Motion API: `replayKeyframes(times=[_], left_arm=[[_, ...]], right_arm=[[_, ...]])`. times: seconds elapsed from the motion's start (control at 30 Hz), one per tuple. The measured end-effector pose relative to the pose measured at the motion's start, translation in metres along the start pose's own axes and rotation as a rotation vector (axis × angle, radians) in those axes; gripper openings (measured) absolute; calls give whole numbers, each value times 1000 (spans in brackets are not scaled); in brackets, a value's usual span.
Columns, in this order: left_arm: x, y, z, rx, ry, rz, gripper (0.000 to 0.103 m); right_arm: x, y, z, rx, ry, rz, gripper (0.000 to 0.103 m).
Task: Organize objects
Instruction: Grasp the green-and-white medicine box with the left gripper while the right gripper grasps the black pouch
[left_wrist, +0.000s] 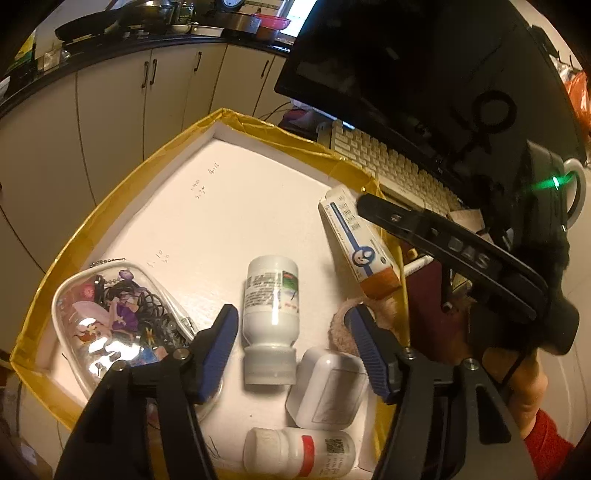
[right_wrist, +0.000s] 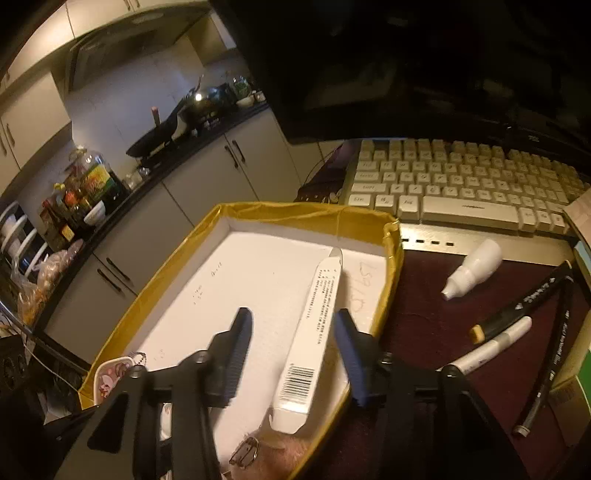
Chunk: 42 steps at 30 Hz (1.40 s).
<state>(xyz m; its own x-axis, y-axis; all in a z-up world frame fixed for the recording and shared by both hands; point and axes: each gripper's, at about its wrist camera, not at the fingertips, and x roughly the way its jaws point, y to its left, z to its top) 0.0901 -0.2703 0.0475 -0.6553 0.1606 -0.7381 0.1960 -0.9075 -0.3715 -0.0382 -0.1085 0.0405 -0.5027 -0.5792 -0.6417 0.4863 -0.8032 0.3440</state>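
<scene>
A yellow-rimmed white tray (left_wrist: 122, 192) holds a white pill bottle (left_wrist: 270, 314) lying down, a second bottle with a red band (left_wrist: 299, 456), a white rounded case (left_wrist: 327, 389), a clear pouch of trinkets (left_wrist: 118, 317) and a furry item (left_wrist: 343, 328). My left gripper (left_wrist: 291, 350) is open above the bottle and case. A white and orange medicine box (left_wrist: 364, 247) lies tilted at the tray's right edge; in the right wrist view the box (right_wrist: 314, 339) sits between the fingers of my open right gripper (right_wrist: 295, 354), apparently untouched by them.
A keyboard (right_wrist: 461, 184) and a dark monitor (left_wrist: 406, 74) stand behind the tray (right_wrist: 258, 214). On the maroon mat lie a small white dropper bottle (right_wrist: 474, 267), markers (right_wrist: 498, 341) and a black pen (right_wrist: 546, 362). Kitchen cabinets (left_wrist: 110, 110) lie beyond.
</scene>
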Motion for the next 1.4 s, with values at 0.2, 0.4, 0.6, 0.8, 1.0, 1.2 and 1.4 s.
replayKeyframes(times=[0.2,0.4,0.6,0.8,1.0,1.2,1.4], left_arm=[[-9,-13,4,9,-24,-6,74],[-6,-40,3,65,-1,-27,84],[9,-91,-4,168,88,-100,93],[25,-143,-18,296,151,-160,96],[51,-180,-39,431,215,-145,96],[67,-232,-31,553,198,-185,96],[109,-278,-22,669,225,-178,96]], right_arm=[[-39,-20,-7,47,-84,5,88],[-88,-63,-35,140,-134,-13,98],[-127,-110,-73,222,-160,-81,103],[-156,-151,-102,244,-209,-186,103],[-186,-194,-107,333,-301,-255,103],[-206,-236,-109,491,-382,-228,103],[-207,-252,-119,592,-404,-158,103]])
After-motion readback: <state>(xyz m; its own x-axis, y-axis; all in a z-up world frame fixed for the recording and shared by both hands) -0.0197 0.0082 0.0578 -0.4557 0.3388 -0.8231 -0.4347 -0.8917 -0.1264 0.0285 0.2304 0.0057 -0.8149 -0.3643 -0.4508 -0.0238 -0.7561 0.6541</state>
